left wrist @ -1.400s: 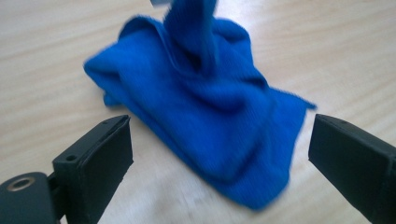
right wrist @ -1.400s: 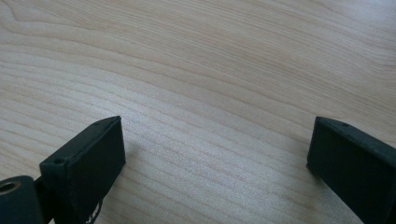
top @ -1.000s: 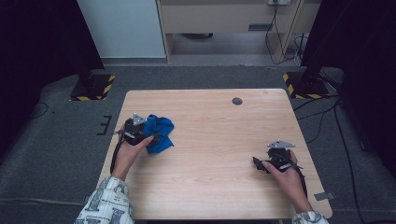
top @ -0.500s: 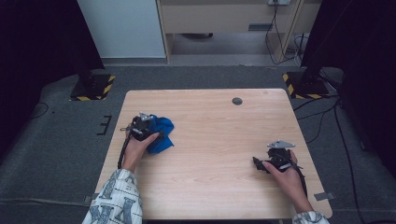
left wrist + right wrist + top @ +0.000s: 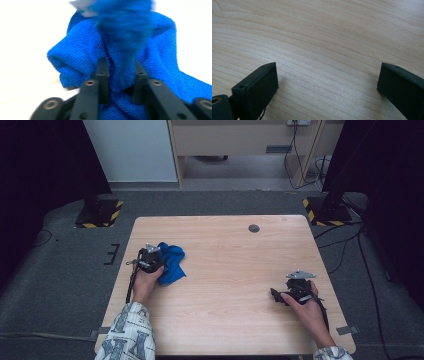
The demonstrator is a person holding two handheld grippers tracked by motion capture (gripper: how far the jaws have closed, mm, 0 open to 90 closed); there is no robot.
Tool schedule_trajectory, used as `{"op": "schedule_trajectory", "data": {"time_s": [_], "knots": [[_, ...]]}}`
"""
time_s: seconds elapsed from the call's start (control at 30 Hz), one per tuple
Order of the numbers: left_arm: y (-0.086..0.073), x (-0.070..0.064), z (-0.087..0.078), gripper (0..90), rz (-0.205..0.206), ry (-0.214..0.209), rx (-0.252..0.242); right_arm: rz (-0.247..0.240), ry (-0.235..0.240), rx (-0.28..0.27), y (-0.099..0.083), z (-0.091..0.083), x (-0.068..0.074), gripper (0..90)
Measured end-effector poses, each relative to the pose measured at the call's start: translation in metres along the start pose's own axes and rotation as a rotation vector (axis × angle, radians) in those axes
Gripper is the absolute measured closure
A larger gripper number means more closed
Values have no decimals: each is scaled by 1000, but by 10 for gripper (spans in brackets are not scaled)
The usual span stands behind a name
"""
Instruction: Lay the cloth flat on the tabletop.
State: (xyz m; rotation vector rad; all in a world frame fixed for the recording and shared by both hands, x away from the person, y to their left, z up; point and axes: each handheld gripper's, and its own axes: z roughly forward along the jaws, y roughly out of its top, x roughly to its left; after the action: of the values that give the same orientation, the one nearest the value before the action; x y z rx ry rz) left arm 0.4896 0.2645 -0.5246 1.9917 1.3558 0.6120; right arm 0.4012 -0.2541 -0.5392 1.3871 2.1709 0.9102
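One blue microfibre cloth [image 5: 170, 264] lies bunched near the table's [image 5: 225, 320] left edge, at about nine o'clock from the table's middle. The left gripper [image 5: 152, 261] sits at the cloth's nine o'clock side, and in the left gripper view its two jaws stand close together, pinching a raised fold of the blue cloth [image 5: 125, 50] between them. That grip on a ridge rather than a flat layer suggests the cloth is about to be lifted or dragged, since a pinched fold gives the jaws something to hold.

At about four o'clock from the table's middle, well apart from the cloth, the right gripper [image 5: 278, 296] rests low over bare wood in the person's hand. Its jaws are spread wide with nothing between them, probably waiting to take another part of the cloth.

A single dark round cap [image 5: 254, 228] sits in the tabletop at twelve o'clock. Count: one cloth, two grippers, one cap.
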Motion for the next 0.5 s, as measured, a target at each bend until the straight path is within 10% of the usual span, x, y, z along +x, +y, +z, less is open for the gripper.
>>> {"op": "schedule_trajectory", "data": {"time_s": [0.5], "knots": [[7,-12,-19,808,17,-52,-52,-3,-1,-1,0,0,0,35]]}}
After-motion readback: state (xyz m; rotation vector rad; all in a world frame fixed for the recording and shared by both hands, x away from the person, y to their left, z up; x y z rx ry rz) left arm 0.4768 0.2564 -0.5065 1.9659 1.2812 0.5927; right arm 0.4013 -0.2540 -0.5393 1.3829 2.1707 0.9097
